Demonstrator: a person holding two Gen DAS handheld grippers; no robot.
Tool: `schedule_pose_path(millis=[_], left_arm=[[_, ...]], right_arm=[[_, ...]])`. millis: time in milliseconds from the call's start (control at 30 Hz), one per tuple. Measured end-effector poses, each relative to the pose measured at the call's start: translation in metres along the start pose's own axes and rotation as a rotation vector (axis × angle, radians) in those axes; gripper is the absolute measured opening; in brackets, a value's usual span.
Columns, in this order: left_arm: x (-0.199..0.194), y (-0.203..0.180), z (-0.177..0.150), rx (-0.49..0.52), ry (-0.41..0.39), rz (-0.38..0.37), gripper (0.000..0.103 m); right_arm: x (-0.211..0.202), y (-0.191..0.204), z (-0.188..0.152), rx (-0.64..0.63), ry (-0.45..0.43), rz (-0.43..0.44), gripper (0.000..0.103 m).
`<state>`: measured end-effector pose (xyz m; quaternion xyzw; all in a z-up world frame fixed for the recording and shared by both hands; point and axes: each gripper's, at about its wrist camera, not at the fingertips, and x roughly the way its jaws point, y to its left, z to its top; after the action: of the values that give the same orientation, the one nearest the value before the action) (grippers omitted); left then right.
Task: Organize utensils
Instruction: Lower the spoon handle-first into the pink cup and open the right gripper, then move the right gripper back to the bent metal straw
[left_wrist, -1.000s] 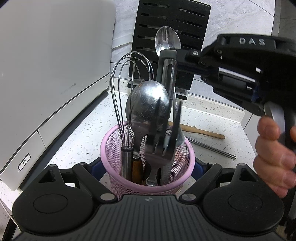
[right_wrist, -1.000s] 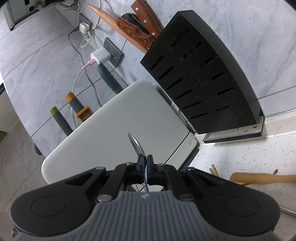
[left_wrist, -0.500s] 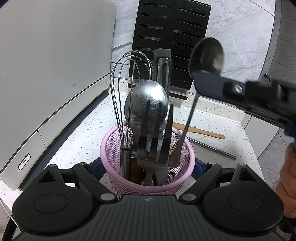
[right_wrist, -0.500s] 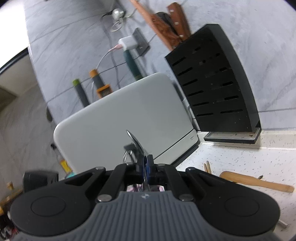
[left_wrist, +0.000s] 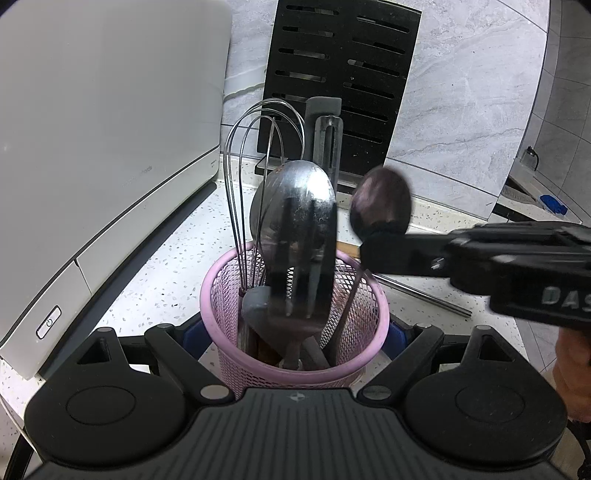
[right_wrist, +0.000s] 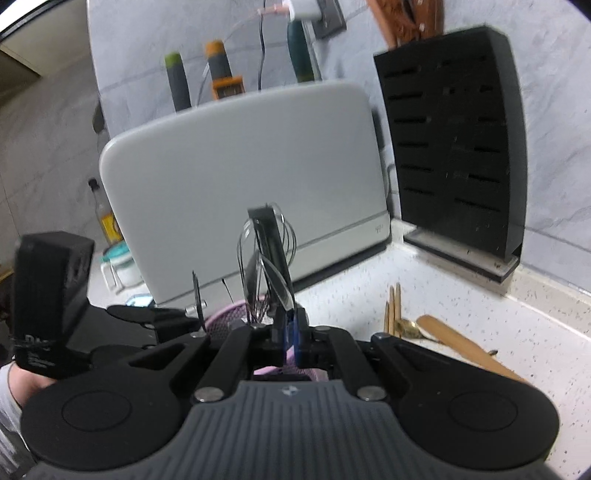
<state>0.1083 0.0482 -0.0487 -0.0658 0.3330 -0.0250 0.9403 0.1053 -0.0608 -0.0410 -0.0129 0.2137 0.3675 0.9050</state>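
Left wrist: spoon in right tongs (pinched)

A white speckled counter runs ahead of and to the right of the right gripper, meeting a grey marbled wall behind. Against that wall, ahead of both grippers, stand a white appliance and a black slotted knife block, side by side. High on the wall above the appliance sits a socket with a plugged-in charger.
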Motion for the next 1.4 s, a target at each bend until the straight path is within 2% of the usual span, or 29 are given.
schedule_pose_path(millis=[100,233,333,600,800,967,1100,1167,1300,1400], left_arm=[[0.0,0.0,0.0,-0.001,-0.001,0.001,0.103],[0.0,0.0,0.0,0.0,-0.001,0.001,0.103],[0.0,-0.001,0.0,-0.001,-0.001,0.0,0.103],[0.0,0.0,0.0,0.001,-0.001,-0.003,0.103],[0.001,0.0,0.0,0.0,0.0,-0.002,0.103],[0.001,0.0,0.0,-0.001,0.0,-0.001,0.103],[0.001,0.0,0.0,-0.001,0.0,0.0,0.103],[0.0,0.0,0.0,-0.001,0.0,0.001,0.103],[0.0,-0.001,0.0,-0.001,0.0,0.0,0.103],[0.0,-0.001,0.0,-0.001,0.0,0.001,0.103]], right_arm=[[0.009,-0.005,0.002,0.027,0.045,-0.026,0.0],[0.012,-0.012,0.008,0.085,0.081,-0.012,0.0],[0.014,-0.011,0.01,0.084,0.094,-0.014,0.0],[0.002,-0.019,0.016,0.13,0.101,-0.002,0.008],[-0.008,-0.032,0.029,0.116,0.139,-0.057,0.009],[-0.008,-0.039,0.041,0.0,0.21,-0.143,0.009],[-0.003,-0.043,0.043,-0.14,0.269,-0.201,0.01],[0.0,-0.046,0.04,-0.208,0.288,-0.198,0.015],[0.016,-0.051,0.034,-0.327,0.363,-0.2,0.016],[0.03,-0.059,0.03,-0.36,0.439,-0.174,0.016]])
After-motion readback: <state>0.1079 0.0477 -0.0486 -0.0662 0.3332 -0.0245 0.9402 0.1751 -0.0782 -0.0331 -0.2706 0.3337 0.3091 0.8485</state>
